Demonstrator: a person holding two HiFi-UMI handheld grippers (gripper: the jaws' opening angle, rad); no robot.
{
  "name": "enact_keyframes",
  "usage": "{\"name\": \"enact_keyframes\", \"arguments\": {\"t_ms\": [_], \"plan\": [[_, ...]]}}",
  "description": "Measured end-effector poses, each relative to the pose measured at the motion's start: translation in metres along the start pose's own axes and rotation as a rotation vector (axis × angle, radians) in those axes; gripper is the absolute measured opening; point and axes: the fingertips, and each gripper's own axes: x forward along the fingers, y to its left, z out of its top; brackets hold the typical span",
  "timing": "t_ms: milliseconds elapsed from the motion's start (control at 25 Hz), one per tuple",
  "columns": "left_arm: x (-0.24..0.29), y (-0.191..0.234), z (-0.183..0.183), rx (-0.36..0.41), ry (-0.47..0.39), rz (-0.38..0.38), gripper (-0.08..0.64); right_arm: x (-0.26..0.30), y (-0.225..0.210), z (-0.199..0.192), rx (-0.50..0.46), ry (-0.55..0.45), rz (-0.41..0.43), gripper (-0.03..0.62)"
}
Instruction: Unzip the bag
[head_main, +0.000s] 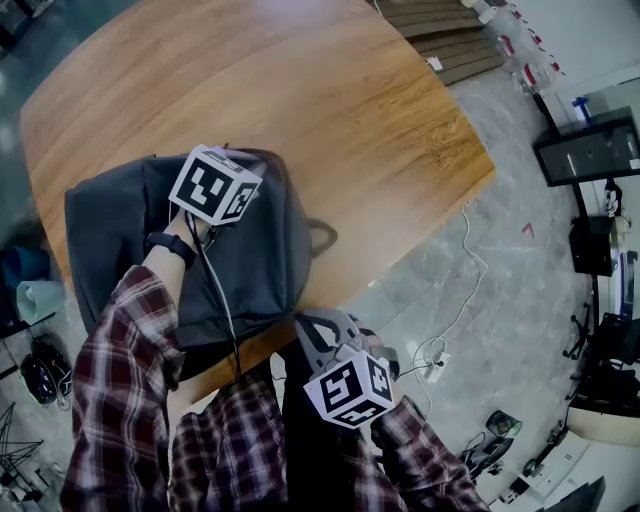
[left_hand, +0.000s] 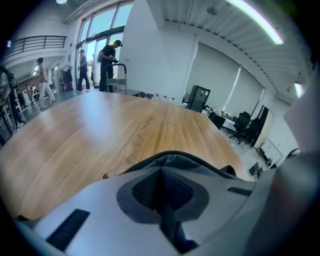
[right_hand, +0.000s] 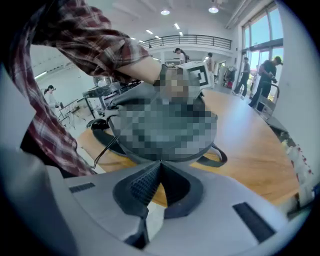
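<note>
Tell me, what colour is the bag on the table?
The bag is plain dark grey, with no pattern. The head view shows it best.

Bag (head_main: 255, 255) dark grey, desk (head_main: 330, 90) warm brown wood grain, sleeve (head_main: 120, 390) dark red and white plaid, wristband (head_main: 170, 245) black, floor (head_main: 500, 280) mottled grey, cube (head_main: 214, 185) white with black squares.

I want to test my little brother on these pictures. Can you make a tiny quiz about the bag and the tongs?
1. True or false: the grey bag stands upright.
2. Which tongs are over the bag? A) left tongs B) right tongs C) neither
3. Fill in: the right tongs' jaws are ___ (apart or together).

Key:
1. False: it lies flat on the wooden table.
2. A.
3. Together, with nothing between them.
</note>
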Motion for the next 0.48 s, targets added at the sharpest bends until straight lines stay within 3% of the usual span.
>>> {"name": "enact_keyframes", "arguments": {"t_ms": [280,480], "plan": [[-0.035,0.044,-0.025,-0.204,-0.081,0.132,0.008,0.008,-0.039,-0.002,0.025,-0.032,-0.062,0.011],[-0.072,0.069,-0.060,-0.366,-0.144,0.250,0.008,0.022,-0.064,0.009,-0.010,-0.033,-0.076,0.011]]}}
